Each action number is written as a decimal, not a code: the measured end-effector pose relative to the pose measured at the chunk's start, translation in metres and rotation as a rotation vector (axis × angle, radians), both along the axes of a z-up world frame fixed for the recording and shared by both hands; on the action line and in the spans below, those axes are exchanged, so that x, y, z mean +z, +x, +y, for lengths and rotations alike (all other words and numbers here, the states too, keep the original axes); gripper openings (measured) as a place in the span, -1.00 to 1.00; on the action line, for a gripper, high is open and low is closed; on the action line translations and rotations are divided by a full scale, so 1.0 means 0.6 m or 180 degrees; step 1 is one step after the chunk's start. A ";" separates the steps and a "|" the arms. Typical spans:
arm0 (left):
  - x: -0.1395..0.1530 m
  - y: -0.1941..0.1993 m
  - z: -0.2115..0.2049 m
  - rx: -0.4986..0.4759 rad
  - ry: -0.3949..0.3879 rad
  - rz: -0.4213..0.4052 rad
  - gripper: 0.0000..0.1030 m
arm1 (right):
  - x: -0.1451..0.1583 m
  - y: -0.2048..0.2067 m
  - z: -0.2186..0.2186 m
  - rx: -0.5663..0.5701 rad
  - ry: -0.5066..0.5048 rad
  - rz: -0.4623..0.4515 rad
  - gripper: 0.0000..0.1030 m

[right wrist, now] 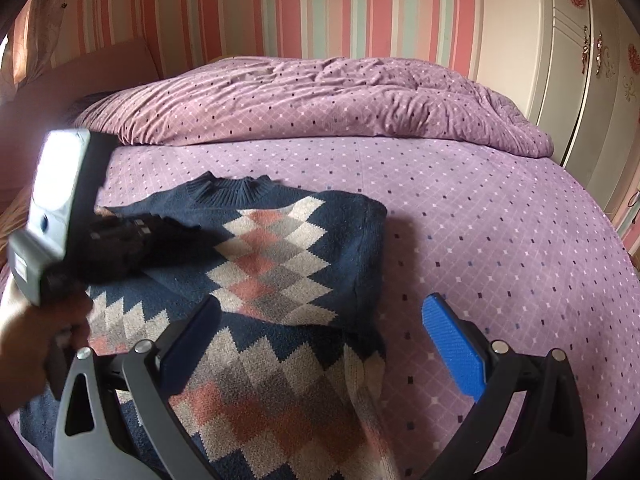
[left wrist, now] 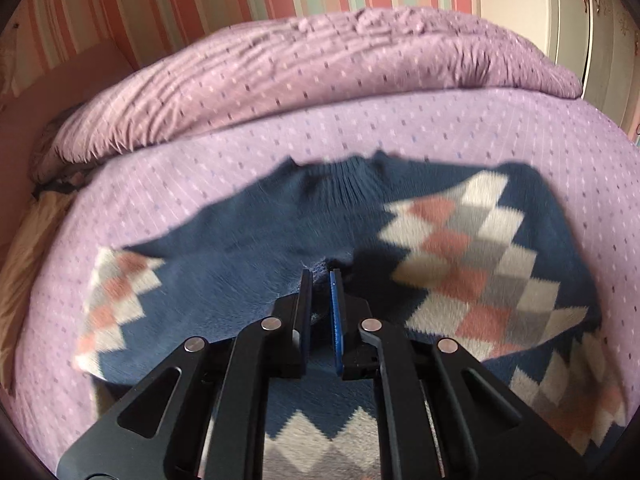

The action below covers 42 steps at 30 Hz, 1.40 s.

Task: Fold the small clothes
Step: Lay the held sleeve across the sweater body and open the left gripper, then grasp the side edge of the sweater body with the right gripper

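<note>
While the navy sweater (right wrist: 280, 264) lay across the lower middle of the right wrist frame on the purple bedsheet (right wrist: 500, 240), the right gripper (right wrist: 324, 336) hung over its lower part with its jaws spread wide and nothing between them. One blue pad (right wrist: 454, 350) sat at the lower right over bare sheet, and the other finger stood at the lower left above the knit. A sleeve with the pink, grey and cream diamond pattern lay folded over the sweater's body, and the ribbed collar (right wrist: 234, 190) pointed toward the top of the frame. At the left edge of that frame the left gripper (right wrist: 120, 240) reached in over the sweater, blurred, with a hand (right wrist: 36, 344) on its grip below.

From the left wrist view, the left gripper (left wrist: 321, 276) sat at lower centre with its jaws nearly together, a small bunch of the navy sweater (left wrist: 248, 264) pinched between the tips. Diamond panels showed at the left, right and bottom of that frame, all of it motion-blurred. The collar (left wrist: 344, 184) lay just above centre.

A rumpled purple duvet (right wrist: 320, 96) was heaped across the upper middle of both frames, beyond the sweater. Striped wallpaper (right wrist: 280, 4) in pink, cream and pale green filled the top, and a white wardrobe (right wrist: 560, 60) stood at the upper right.
</note>
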State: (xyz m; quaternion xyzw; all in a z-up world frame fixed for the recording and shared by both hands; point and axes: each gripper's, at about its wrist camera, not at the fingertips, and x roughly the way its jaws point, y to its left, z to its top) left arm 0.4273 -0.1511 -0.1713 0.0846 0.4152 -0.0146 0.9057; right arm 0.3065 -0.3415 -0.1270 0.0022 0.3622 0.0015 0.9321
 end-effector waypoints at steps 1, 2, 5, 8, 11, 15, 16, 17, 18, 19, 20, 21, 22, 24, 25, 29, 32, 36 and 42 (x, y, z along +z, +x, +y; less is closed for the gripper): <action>-0.011 -0.001 0.002 0.0024 0.0004 0.0037 -0.75 | -0.003 0.003 0.002 0.0004 0.0001 0.0017 0.96; -0.014 -0.003 0.005 0.0034 0.0015 0.0039 -0.72 | -0.008 0.007 0.004 0.0019 0.0013 0.0039 0.96; -0.007 -0.020 0.014 0.0040 0.0043 -0.0118 0.32 | -0.015 0.016 0.012 0.0037 0.0011 0.0066 0.96; 0.016 -0.036 0.028 0.0052 0.0064 -0.0309 0.60 | -0.016 0.024 0.018 0.0019 0.0027 0.0068 0.96; 0.040 -0.052 0.052 0.0006 0.0133 -0.0452 0.72 | -0.016 0.033 0.029 0.0006 0.0070 0.0081 0.96; 0.058 -0.065 0.103 0.0025 0.0383 -0.0628 0.80 | -0.017 0.050 0.064 0.0068 0.0121 0.0108 0.96; 0.057 -0.065 0.119 0.0049 0.0392 -0.0619 0.80 | -0.017 0.053 0.076 0.0087 0.0143 0.0115 0.96; 0.057 -0.065 0.138 0.0090 0.0392 -0.0603 0.80 | -0.018 0.058 0.090 0.0111 0.0175 0.0127 0.96; 0.055 -0.065 0.165 0.0158 0.0400 -0.0586 0.80 | -0.019 0.061 0.097 0.0124 0.0192 0.0136 0.96; 0.052 -0.066 0.189 0.0213 0.0418 -0.0579 0.80 | -0.022 0.069 0.114 0.0156 0.0243 0.0166 0.96; 0.049 -0.067 0.202 0.0240 0.0435 -0.0572 0.80 | -0.025 0.073 0.123 0.0168 0.0272 0.0186 0.96; 0.043 -0.067 0.226 0.0293 0.0478 -0.0555 0.80 | -0.028 0.079 0.133 0.0181 0.0306 0.0213 0.96; 0.038 -0.068 0.244 0.0333 0.0488 -0.0539 0.80 | -0.033 0.087 0.146 0.0199 0.0367 0.0254 0.96; 0.027 -0.070 0.281 0.0416 0.0491 -0.0498 0.80 | -0.041 0.104 0.168 0.0214 0.0507 0.0323 0.96; 0.023 -0.071 0.295 0.0446 0.0495 -0.0488 0.80 | -0.045 0.110 0.177 0.0208 0.0567 0.0369 0.96; 0.007 -0.078 0.340 0.0501 0.0519 -0.0454 0.80 | -0.071 0.143 0.210 0.0267 0.0917 0.0617 0.95; -0.002 -0.083 0.361 0.0524 0.0513 -0.0442 0.80 | -0.096 0.168 0.237 0.0309 0.1082 0.0812 0.74; -0.012 -0.086 0.382 0.0558 0.0496 -0.0429 0.81 | -0.125 0.193 0.257 0.0292 0.1177 0.1032 0.67; -0.016 -0.088 0.399 0.0578 0.0484 -0.0444 0.81 | -0.156 0.220 0.274 0.0299 0.1201 0.1226 0.20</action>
